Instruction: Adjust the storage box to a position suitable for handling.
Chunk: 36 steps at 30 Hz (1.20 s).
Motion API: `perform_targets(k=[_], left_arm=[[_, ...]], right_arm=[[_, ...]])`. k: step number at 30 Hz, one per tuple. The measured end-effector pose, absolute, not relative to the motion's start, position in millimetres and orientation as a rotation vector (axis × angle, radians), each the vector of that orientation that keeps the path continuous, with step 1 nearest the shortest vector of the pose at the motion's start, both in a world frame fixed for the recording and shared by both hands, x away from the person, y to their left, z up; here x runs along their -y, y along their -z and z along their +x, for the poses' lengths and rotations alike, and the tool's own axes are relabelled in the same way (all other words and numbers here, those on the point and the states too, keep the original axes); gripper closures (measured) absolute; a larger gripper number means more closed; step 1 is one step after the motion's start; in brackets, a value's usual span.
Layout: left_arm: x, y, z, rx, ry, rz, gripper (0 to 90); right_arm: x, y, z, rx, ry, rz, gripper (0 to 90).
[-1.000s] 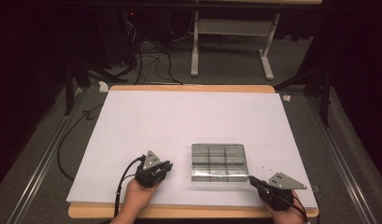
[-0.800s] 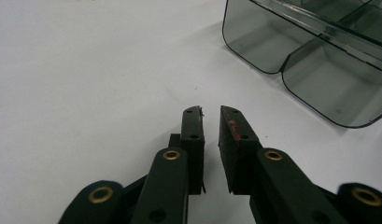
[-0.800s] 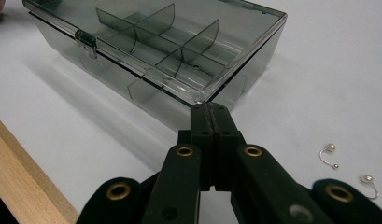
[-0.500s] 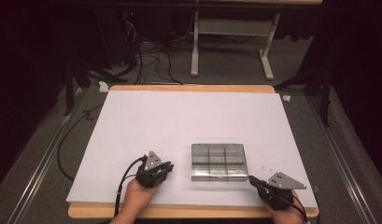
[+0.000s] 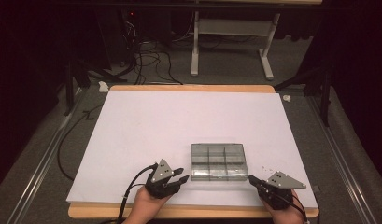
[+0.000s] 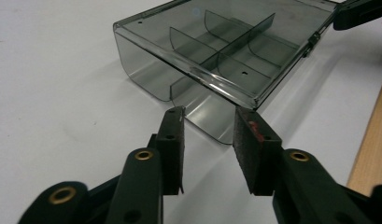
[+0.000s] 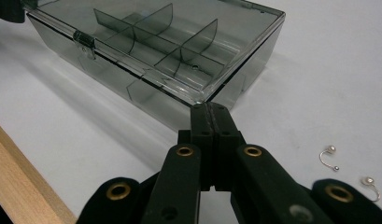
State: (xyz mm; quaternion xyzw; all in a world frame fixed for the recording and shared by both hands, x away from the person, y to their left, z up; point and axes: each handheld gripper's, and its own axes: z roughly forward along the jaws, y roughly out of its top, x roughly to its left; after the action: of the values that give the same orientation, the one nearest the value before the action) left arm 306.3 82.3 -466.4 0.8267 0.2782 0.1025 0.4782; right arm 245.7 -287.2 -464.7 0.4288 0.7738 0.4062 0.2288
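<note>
From above, a smoky clear box (image 5: 219,161) with dividers sits on the white sheet (image 5: 179,126) near the table's near edge; the left gripper (image 5: 181,178) lies just left of its near corner, the right gripper (image 5: 251,179) at its near right corner. In the left gripper view the jaws stand apart, the box just beyond them. In the right gripper view the jaws are pressed together (nothing between) at the box's corner; two small earrings (image 7: 329,157) lie on the right.
</note>
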Motion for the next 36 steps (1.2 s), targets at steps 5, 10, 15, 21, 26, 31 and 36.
perform_targets(k=[5, 10, 15, 21, 26, 31, 36], left_arm=[[-79.9, 464.5, 303.7, -0.66, -0.237, 2.01, 60.0], [-73.2, 468.3, 302.3, -0.646, -0.227, 2.035, 56.7], [-66.8, 473.6, 304.3, -0.654, -0.22, 2.049, 56.4], [-65.6, 474.4, 304.8, -0.661, -0.217, 2.026, 57.4], [-66.0, 474.8, 306.3, -0.667, -0.212, 2.018, 58.6], [-65.8, 474.8, 306.9, -0.669, -0.199, 2.007, 60.9], [-64.8, 475.2, 306.9, -0.67, -0.19, 2.001, 62.5]], right_arm=[[286.9, 464.6, 245.7, -2.129, -1.116, 1.18, 90.0], [286.5, 464.5, 245.8, -2.128, -1.113, 1.183, 90.0], [286.6, 464.6, 245.9, -2.129, -1.114, 1.18, 90.0], [286.5, 464.8, 246.1, -2.128, -1.117, 1.18, 90.0], [286.2, 464.5, 245.8, -2.129, -1.114, 1.186, 90.0], [286.0, 464.6, 246.0, -2.129, -1.116, 1.187, 90.0], [286.1, 464.6, 246.1, -2.132, -1.115, 1.183, 90.0]])
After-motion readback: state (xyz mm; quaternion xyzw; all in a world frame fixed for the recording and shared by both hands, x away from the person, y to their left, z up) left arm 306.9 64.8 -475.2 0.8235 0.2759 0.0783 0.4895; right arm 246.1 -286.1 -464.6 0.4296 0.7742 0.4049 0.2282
